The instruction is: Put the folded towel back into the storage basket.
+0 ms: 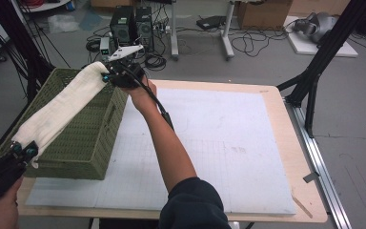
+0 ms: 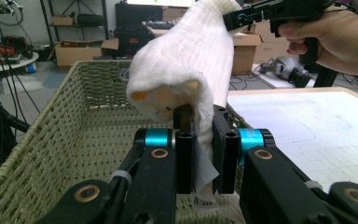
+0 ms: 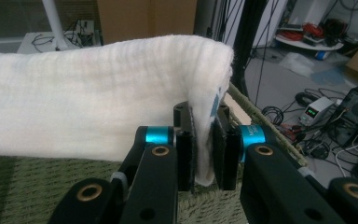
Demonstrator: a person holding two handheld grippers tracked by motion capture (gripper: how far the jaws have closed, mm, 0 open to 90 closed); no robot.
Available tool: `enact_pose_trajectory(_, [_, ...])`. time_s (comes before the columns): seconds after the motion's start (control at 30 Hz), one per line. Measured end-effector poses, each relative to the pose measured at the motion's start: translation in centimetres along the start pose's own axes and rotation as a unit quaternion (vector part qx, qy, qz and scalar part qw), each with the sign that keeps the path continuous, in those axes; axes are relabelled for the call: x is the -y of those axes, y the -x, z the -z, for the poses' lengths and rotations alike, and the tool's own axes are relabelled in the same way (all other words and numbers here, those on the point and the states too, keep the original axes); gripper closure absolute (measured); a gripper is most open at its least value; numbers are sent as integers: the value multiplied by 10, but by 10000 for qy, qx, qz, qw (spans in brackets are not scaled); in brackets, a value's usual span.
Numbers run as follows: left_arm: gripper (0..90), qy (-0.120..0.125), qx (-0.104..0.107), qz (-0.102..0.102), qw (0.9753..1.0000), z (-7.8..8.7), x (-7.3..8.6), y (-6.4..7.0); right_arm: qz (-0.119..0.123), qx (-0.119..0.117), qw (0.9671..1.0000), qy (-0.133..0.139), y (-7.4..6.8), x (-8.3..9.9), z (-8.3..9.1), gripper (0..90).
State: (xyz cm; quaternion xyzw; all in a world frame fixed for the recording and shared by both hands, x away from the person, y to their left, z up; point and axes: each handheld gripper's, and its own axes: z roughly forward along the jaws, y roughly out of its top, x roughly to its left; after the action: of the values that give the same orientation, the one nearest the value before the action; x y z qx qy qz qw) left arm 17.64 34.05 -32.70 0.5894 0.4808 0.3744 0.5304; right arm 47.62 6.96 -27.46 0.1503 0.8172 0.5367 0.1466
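In the high view, one white cloth [image 1: 59,109] is stretched over one green woven basket [image 1: 88,138] that stands at the 9 o'clock side of the table [image 1: 286,143]. The left gripper [image 1: 21,151] sits at about 8 o'clock in this view and grips the near end of the cloth; the right gripper [image 1: 108,76] sits at about 11 o'clock and grips the far end. Jaw spacing cannot be read from this view, though both ends of the cloth end at the jaws. One white mat [image 1: 219,143] covers most of the table, and the basket rests on its left part. Two forearms enter from the bottom edge. In the left gripper view, the left gripper [image 2: 201,154] has its two jaws nearly closed, separated only by the thickness of the cloth [image 2: 186,60] pinched between them. The cloth rises toward 12 o'clock as a rolled tube and reaches the right gripper [image 2: 235,18] at about 1 o'clock, held by a hand [image 2: 331,37]. The basket [image 2: 74,126] lies below, toward 9 o'clock. In the right gripper view, the right gripper [image 3: 203,149] likewise has two jaws nearly closed, clamped on a folded edge of the cloth [image 3: 88,112], which runs off toward 9 o'clock. The basket [image 3: 261,126] rim passes at 3 o'clock, just behind the jaws.
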Motion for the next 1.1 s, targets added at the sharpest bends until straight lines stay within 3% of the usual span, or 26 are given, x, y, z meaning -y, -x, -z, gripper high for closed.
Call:
enact_pose_trajectory(0.33, [815,-94,-144,2,9999,-2,1,-9,-46,2,10000,13,0,3,-15,813])
enact_pose_trajectory(0.5, [805,-386,-341,19,9987,-13,-3,-17,-86,188,9998,-56,-1,1,-26,813])
enact_pose_trajectory(0.53, [781,-386,-341,19,9987,-13,-3,-17,-126,255,9996,-76,-1,0,-28,810])
enact_pose_trajectory(0.57, [695,-486,-414,65,9979,-15,-3,-19,-140,406,9991,-57,-2,-1,-32,781])
enact_pose_trajectory(0.63, [402,-630,-681,277,9953,-18,-3,-20,-403,773,9962,-30,-1,0,-38,559])
enact_pose_trajectory(0.7, [338,-507,-985,306,9934,-11,-3,-21,-578,739,9956,-12,1,1,-39,511])
enact_pose_trajectory(0.77, [335,-393,-1032,325,9933,-5,-4,-21,-548,638,9964,-63,2,1,-37,486])
enact_pose_trajectory(0.93, [339,-290,-884,391,9949,-4,-7,-18,-549,551,9969,76,4,-2,-18,464])
enact_pose_trajectory(1.1, [343,-293,-692,268,9968,-10,-10,-8,-503,614,9967,158,9,-3,10,446])
